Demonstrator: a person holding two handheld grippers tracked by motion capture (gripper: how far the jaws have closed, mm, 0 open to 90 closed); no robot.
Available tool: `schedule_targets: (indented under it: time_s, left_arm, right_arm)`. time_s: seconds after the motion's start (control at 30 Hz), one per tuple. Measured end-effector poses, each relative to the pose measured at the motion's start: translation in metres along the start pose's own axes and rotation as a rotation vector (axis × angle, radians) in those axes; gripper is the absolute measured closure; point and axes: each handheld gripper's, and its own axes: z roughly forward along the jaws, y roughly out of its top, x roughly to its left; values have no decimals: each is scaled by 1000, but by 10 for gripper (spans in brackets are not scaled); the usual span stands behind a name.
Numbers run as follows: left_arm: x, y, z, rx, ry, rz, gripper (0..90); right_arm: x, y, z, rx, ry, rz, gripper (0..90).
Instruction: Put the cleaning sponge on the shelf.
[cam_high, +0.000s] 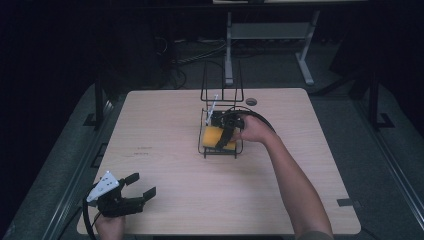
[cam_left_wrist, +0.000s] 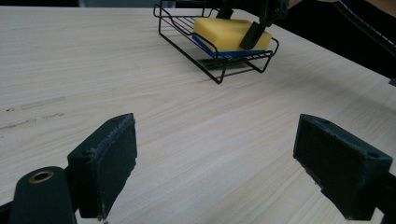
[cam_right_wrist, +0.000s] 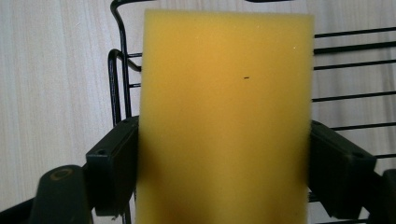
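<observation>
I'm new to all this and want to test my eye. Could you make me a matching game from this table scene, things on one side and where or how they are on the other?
Things:
1. sponge
2. wire rack
3. left gripper
4. right gripper

States:
A. black, stands on the table
B. open, near the table's front edge
C. yellow, lies in the rack
D. jaws against the sponge's two sides

Pairs: 1-C, 2-A, 3-B, 4-D

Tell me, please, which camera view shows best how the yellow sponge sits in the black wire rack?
The left gripper view: it shows the sponge from the side, lying in the wire rack with its blue underside visible. The high view shows it small, partly covered by the right tool. The right gripper view shows its yellow face close up, between that tool's jaws.
</observation>
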Motion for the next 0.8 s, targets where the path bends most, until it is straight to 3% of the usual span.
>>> schedule_targets:
  time_s: [0.8]
  left_arm:
    - [-1,0,2,4,-5,0,128]
  right_arm:
    - [8,-5,-25,-50,-43,-13,178]
